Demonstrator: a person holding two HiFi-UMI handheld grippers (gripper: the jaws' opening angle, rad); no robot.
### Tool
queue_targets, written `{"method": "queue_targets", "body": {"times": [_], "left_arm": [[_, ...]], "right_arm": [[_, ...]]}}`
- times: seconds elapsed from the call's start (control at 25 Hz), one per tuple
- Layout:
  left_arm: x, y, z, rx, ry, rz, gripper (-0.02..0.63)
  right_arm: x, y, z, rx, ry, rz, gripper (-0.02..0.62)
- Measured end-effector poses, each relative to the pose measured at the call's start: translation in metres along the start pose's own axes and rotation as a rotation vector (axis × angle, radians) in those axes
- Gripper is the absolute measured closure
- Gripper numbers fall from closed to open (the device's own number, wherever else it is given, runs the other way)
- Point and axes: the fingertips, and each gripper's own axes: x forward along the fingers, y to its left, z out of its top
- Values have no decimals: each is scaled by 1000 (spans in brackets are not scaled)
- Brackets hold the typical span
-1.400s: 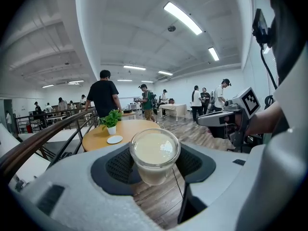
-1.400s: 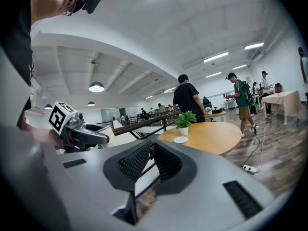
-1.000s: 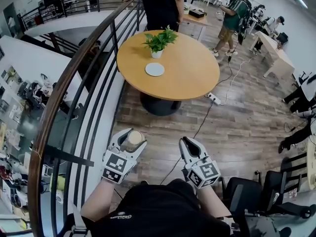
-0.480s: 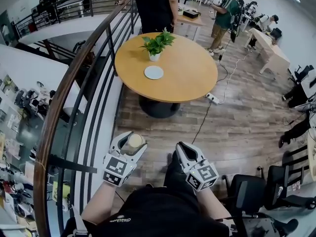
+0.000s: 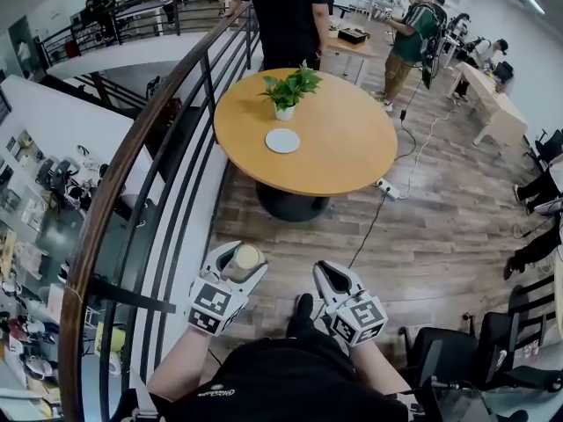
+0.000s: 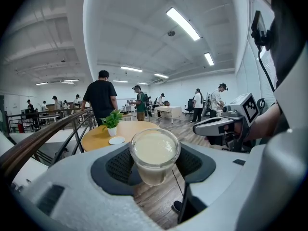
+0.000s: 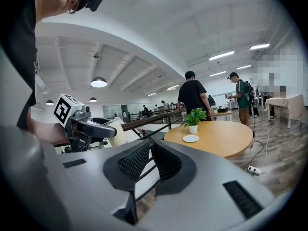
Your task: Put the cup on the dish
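Left gripper view: left gripper [image 6: 155, 159] fingers [image 6: 119, 166] pinch the cup [image 6: 155, 148]; right gripper [image 7: 149, 150] fingers [image 7: 167, 165] meet.

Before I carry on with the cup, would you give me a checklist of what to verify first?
1. Cup gripped between the pads of the left hand-held gripper: ok.
2. Cup upright, nothing spilling: ok.
3. Dish bare, free to take the cup: ok.
4. Dish within reach: not ok; the table stands well ahead.
5. Plant clear of the dish: ok, it stands behind it, apart.
6. Right hand-held gripper empty, jaws together: ok.
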Motion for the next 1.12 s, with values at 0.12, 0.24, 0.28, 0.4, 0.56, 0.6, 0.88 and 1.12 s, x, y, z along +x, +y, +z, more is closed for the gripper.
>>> {"method": "queue_targets", "body": {"times": [0.12, 0.24, 0.28, 0.4, 0.56, 0.6, 0.88, 1.12], "left_arm": [[14, 4, -1, -5, 15, 17, 341], [35, 13, 2, -9, 29, 34, 341], [43, 18, 2, -10, 36, 39, 341], [74, 31, 11, -11, 43, 59, 341], [117, 43, 37, -15, 23, 83, 341], [128, 43, 43, -16, 21, 85, 341], [189, 50, 81, -50, -9, 116, 341], [217, 69, 90, -65, -12, 141, 341]], "right_arm": [[12, -14, -4, 1, 11, 27, 565], [27, -33, -4, 5, 17, 53, 565], [33, -41, -2, 0, 16, 62, 565], [48, -75, 9, -17, 4, 76, 565], [62, -124, 29, -22, -19, 86, 565], [65, -134, 33, -22, -19, 92, 565], [76, -203, 53, -19, -9, 113, 565], [99, -237, 55, -13, 10, 119, 565]]}}
